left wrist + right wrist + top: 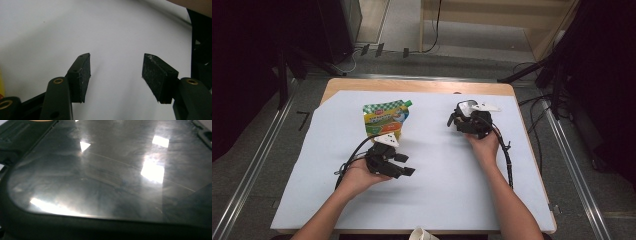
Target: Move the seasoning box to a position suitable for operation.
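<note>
While the left gripper (404, 165) rests jaws apart on the white sheet (437, 170), a green-and-yellow spouted pouch (386, 119) lies just beyond it, its lower edge hidden. Whether the right gripper (457, 120) is open cannot be told; glare blurs its own camera.

A pouch (386, 119) lies on the sheet (437, 165), left of the right tongs (453, 120).

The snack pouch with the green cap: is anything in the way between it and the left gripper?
Nothing visible is. The left gripper sits open just in front of the pouch, but it points off to the side over bare white paper, away from the pouch. It would have to turn to face it.
</note>
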